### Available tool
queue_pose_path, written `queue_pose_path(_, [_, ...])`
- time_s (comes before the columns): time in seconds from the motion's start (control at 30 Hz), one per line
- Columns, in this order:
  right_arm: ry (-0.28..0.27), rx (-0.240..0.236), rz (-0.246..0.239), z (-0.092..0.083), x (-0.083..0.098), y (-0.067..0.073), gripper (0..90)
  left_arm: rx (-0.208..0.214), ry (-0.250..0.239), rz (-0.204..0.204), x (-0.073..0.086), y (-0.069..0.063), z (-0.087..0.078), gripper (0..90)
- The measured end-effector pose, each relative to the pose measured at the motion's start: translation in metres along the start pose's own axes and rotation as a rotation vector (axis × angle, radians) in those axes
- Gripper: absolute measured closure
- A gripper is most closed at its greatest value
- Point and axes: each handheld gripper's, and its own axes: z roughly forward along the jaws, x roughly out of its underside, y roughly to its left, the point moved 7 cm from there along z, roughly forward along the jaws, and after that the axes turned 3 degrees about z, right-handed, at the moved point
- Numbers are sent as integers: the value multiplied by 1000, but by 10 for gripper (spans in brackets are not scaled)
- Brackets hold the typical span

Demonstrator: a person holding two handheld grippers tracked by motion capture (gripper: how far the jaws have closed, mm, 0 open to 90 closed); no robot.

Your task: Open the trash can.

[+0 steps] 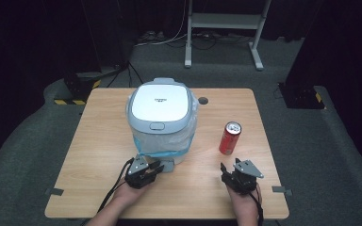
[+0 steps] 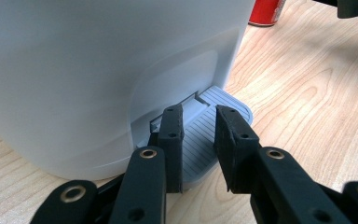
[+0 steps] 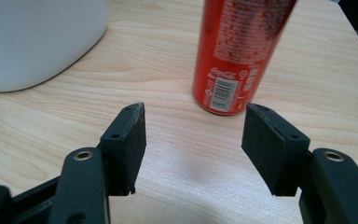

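Facing the can [image 3: 235, 56], which stands upright straight ahead, the right tongs [image 3: 193, 144] are spread and empty; the left tongs [image 2: 198, 140], narrowly parted, straddle the bin's pedal [image 2: 214, 121].

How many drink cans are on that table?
1. A single red can stands upright on the table, right of the white pedal bin and just ahead of the right gripper. The bin might hide something behind it.

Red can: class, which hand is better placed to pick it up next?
Right. The right tool faces the red can with jaws open and bare table between; the left tool sits at the bin's pedal.
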Motion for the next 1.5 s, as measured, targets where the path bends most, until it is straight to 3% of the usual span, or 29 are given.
queue_pose_path(1.13, [-1, 29, 40, 9, 0, -6, 375, -3, 15, 15, 1, -1, 3, 682])
queue_pose_path(1.43, [-9, 37, 37, 8, -2, -4, 377, 19, 38, -35, -1, 1, 4, 666])
queue_pose_path(1.5, [-10, 36, 35, 8, -2, -4, 378, 15, 44, -26, 0, 1, 4, 667])
